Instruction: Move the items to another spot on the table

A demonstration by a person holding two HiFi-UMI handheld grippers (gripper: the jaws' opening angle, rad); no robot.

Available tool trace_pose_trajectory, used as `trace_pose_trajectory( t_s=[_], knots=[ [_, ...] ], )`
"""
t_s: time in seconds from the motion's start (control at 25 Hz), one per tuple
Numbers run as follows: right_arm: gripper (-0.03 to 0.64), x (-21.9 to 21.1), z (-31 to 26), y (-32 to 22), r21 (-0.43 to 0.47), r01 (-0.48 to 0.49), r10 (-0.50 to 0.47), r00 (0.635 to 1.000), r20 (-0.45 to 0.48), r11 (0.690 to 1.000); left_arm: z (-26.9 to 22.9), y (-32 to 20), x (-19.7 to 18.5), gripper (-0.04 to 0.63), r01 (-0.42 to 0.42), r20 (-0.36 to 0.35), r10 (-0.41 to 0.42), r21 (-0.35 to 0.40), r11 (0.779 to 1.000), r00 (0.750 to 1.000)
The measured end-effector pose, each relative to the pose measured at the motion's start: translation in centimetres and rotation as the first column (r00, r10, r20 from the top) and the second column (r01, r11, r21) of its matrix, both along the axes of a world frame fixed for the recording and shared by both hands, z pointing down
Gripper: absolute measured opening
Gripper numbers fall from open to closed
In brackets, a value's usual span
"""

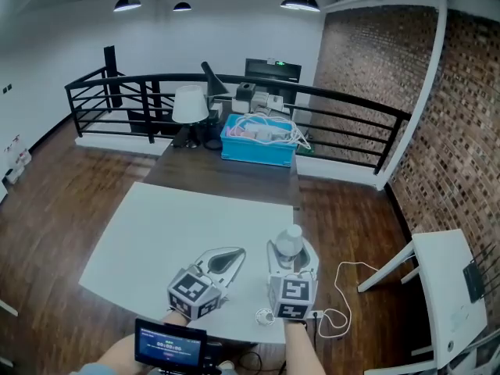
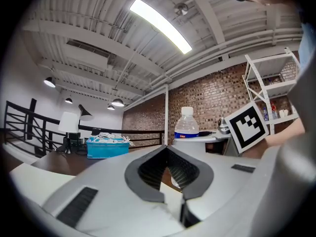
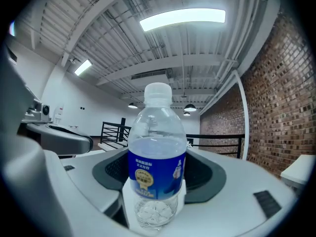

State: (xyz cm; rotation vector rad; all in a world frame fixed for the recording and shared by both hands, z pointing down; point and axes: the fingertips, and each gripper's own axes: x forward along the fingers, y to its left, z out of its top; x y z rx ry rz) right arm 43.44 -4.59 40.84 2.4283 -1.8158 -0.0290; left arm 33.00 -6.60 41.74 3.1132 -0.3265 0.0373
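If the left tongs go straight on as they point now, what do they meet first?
Probably nothing near: the left tongs, shut and empty, aim across the white table. The water bottle in the right tongs stands just right of that line; depth is unclear, so a graze is possible.

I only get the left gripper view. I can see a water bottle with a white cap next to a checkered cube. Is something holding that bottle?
Observer: Yes, the right tongs are shut on the water bottle, gripping both sides at its blue label.
Operator: Is it over the table?
Observer: The head view puts it at the white table's near right corner. I can't tell if it touches.
Operator: Anything on the floor there?
Observer: A white cable loops on the wooden floor just right of that corner.
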Motion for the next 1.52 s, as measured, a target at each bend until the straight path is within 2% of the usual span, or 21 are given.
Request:
trace_pose_trajectory(
  t_s=[0.16, 0.36, 0.68, 0.92, 1.24, 1.44, 1.52],
  knots=[
    [0.288, -0.8, -0.6, 0.0, 0.004, 0.013, -0.013, 1.000, -0.001, 1.000, -0.1, -0.1, -0.4, 0.014, 0.010, 0.002, -0.010, -0.002, 1.000, 1.000],
    [0.288, -2.5, -0.9, -1.1, 0.022, 0.067, -0.067, 0.998, -0.001, 0.998, -0.4, -1.1, -1.9, 0.014, 0.064, 0.000, -0.064, -0.006, 0.998, 0.998],
    [0.288, -8.7, -2.3, -4.7, 0.025, 0.182, -0.183, 0.983, 0.026, 0.983, -1.5, -3.2, -6.2, 0.014, 0.132, 0.005, -0.132, -0.028, 0.991, 0.991],
    [0.288, -14.0, -2.1, -8.6, 0.032, 0.244, -0.244, 0.970, 0.000, 0.969, -0.8, -6.8, -11.5, 0.014, 0.180, 0.001, -0.180, 0.005, 0.984, 0.984],
    [0.289, -23.3, -2.1, -14.7, 0.069, 0.308, -0.309, 0.951, 0.017, 0.949, -1.1, -12.2, -20.0, 0.014, 0.239, -0.006, -0.240, -0.027, 0.971, 0.971],
    [0.290, -28.5, -1.6, -18.2, 0.022, 0.353, -0.353, 0.935, 0.014, 0.935, -0.7, -16.1, -24.8, 0.014, 0.277, -0.002, -0.277, -0.014, 0.961, 0.961],
    [0.290, -30.2, -1.4, -19.8, 0.034, 0.367, -0.368, 0.930, 0.017, 0.929, -0.4, -17.7, -26.6, 0.014, 0.293, -0.001, -0.293, -0.010, 0.956, 0.956]
  ],
)
